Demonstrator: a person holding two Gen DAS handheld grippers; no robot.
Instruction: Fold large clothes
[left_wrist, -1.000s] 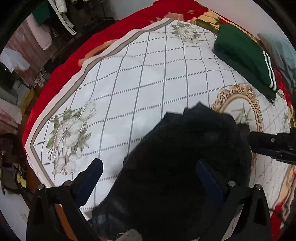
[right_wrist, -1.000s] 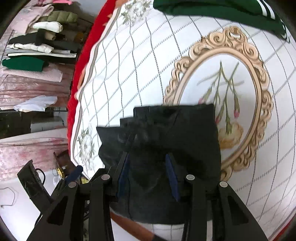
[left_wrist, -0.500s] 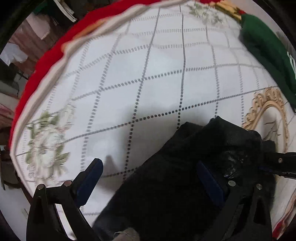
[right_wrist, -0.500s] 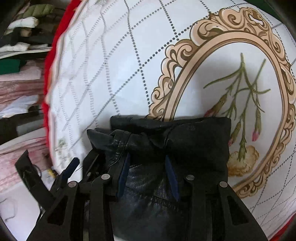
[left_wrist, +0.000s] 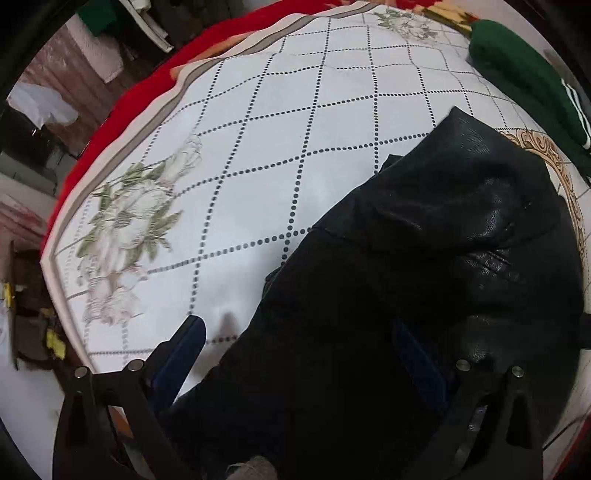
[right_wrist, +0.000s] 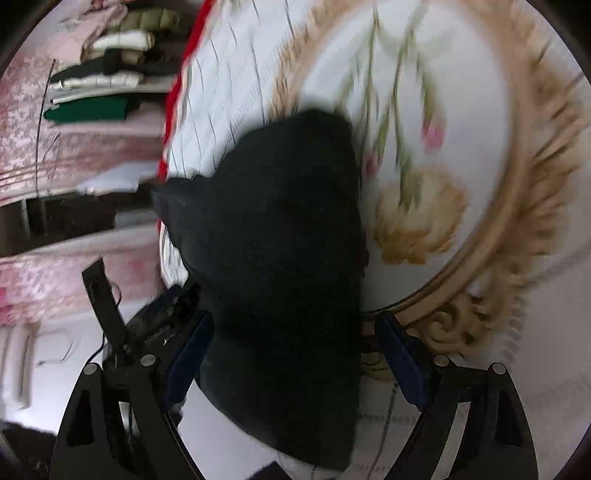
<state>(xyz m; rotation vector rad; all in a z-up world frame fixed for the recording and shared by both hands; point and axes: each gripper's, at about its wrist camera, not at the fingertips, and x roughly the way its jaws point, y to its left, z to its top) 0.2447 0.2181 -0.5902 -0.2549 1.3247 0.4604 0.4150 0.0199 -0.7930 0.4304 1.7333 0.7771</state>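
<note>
Black leather jacket on bedspread, both tongs spread wide, no readable writing

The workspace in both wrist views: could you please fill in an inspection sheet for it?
Surface: bed cover, white with a dotted grid, flowers and a gold oval frame, red border.
Job's things: black leather garment, bunched into a folded bundle on the cover.
Clutter: folded green garment at the cover's far edge.
Grippers: left gripper open, fingers either side of the black garment; right gripper open, straddling the same garment; view blurred.
Cables: thin dark cable beside the bed.
Surroundings: stacked folded clothes and pink patterned fabric beyond the bed.
</note>
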